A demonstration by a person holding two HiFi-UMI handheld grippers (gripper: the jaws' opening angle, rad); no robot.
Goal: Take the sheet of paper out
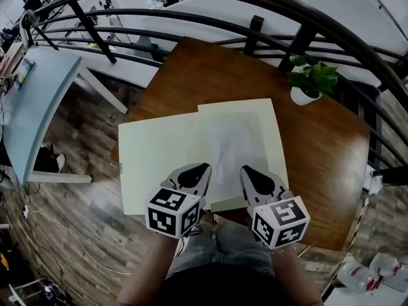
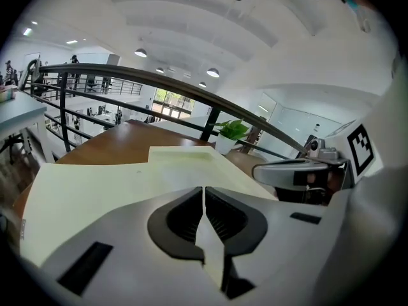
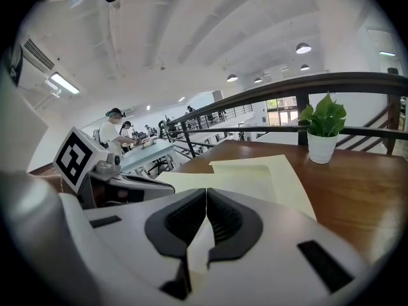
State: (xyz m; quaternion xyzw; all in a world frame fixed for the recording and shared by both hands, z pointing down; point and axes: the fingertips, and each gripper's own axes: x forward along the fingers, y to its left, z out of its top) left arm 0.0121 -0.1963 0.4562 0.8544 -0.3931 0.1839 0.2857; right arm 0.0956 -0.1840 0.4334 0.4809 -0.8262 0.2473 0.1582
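Observation:
A pale yellow folder [image 1: 159,161] lies open on the brown wooden table [image 1: 210,75], and a white sheet of paper [image 1: 233,148] rests flat in its middle. My left gripper [image 1: 203,168] sits at the sheet's near left edge with its jaws shut. My right gripper [image 1: 245,169] sits at the near right edge, also shut. Nothing shows between either pair of jaws. The left gripper view has its closed tips [image 2: 204,190] over the folder [image 2: 108,183]. The right gripper view has its closed tips [image 3: 206,193] pointing along the folder [image 3: 255,177].
A small green plant in a white pot [image 1: 311,81] stands at the table's far right corner and also appears as the plant [image 3: 324,132] in the right gripper view. A dark curved railing [image 1: 268,5] runs behind the table. The person's legs are at the near edge.

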